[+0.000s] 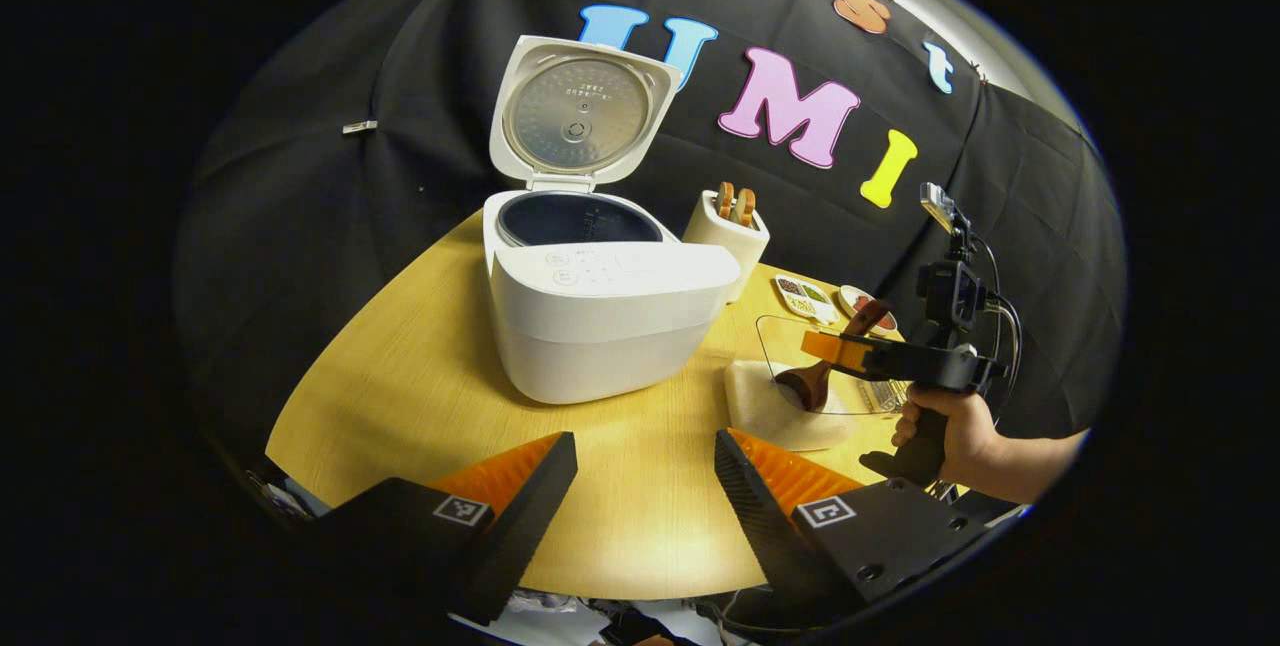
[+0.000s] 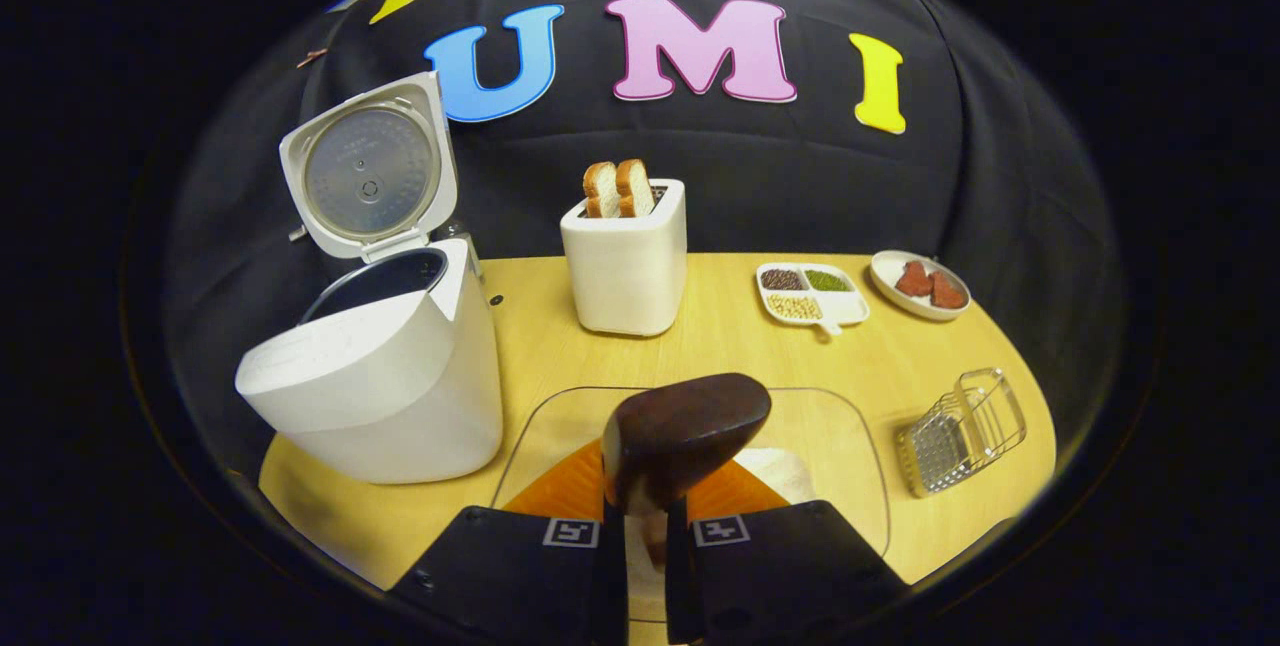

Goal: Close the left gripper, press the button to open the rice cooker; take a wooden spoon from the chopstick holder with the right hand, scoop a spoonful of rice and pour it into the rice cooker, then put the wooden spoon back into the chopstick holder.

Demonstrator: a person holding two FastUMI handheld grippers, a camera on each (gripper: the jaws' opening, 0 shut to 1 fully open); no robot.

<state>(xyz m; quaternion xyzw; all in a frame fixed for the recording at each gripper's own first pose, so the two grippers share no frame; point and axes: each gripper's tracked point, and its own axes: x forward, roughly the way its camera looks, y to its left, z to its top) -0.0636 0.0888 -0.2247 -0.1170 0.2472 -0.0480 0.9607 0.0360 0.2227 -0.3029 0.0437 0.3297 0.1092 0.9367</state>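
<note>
Toaster (image 2: 625, 271) with two bread slices (image 2: 617, 189), divided dish of beans (image 2: 812, 293), small plate (image 2: 918, 285), wire rack (image 2: 958, 432).

White rice cooker (image 1: 600, 326) — dark spoon (image 2: 685, 436)

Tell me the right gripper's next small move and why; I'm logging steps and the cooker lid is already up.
Probably dip the dark wooden spoon, clamped in the right gripper, down into the clear glass bowl to scoop the white rice. The spoon hangs over the bowl, and the white rice cooker stands open, ready. The left gripper is open.
</note>
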